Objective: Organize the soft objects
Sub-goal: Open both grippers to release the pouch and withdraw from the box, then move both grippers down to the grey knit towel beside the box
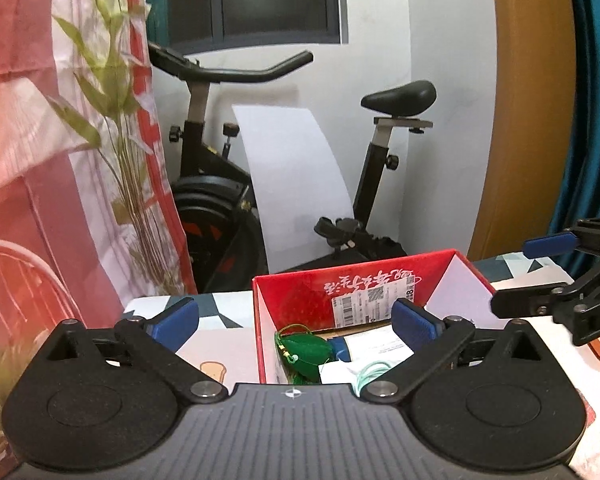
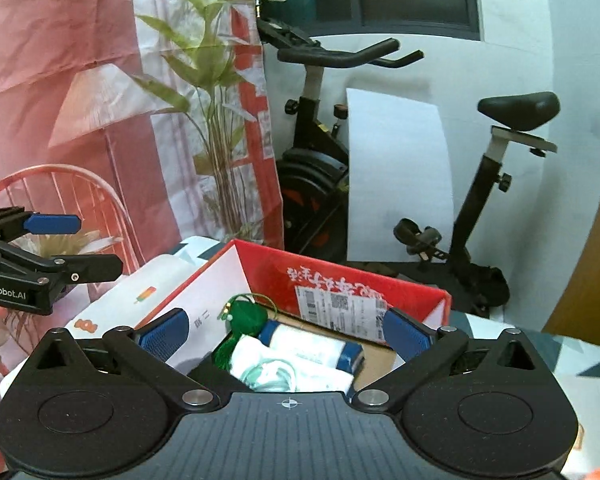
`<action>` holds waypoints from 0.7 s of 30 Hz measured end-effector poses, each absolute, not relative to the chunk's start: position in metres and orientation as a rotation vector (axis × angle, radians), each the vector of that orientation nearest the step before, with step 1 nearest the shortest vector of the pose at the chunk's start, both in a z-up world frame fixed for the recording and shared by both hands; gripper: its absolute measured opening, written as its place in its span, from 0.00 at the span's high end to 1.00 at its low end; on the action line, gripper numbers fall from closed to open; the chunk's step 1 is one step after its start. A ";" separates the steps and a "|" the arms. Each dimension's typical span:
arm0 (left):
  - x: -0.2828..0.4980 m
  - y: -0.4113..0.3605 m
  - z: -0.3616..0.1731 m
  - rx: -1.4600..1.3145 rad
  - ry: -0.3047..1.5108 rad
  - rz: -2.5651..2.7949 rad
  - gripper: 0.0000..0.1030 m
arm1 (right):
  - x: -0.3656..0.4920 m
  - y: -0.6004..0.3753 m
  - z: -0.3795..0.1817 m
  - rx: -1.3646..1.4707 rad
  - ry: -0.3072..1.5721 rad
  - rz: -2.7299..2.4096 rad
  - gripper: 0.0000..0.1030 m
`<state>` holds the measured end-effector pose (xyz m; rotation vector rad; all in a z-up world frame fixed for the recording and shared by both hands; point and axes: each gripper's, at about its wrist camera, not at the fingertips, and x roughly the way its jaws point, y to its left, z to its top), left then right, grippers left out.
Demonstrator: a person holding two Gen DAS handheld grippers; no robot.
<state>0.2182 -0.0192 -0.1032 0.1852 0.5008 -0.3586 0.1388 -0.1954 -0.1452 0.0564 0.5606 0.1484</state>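
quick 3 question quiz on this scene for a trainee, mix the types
1. True or false: the left gripper holds the green pouch.
2. Where is the blue-capped white roll? A) on the chair B) in the red box C) on the bike seat
3. Fill in: behind the table stands an exercise ____.

Key: 1 false, both the left and right gripper are open and empty. 2 B. 3 bike.

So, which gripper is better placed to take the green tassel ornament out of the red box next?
Probably the left gripper: its open jaws already frame the green tassel ornament in the red box. The right gripper, also open, sits nearer the blue-and-white roll.
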 end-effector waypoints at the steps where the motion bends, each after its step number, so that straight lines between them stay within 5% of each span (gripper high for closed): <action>1: 0.213 -0.019 -0.103 0.178 0.497 -0.356 0.00 | 0.132 -0.197 -0.145 0.056 0.553 0.138 0.00; 21: 0.162 0.019 -0.191 0.043 0.654 -0.293 0.00 | 0.041 -0.212 -0.239 0.134 0.601 -0.050 0.00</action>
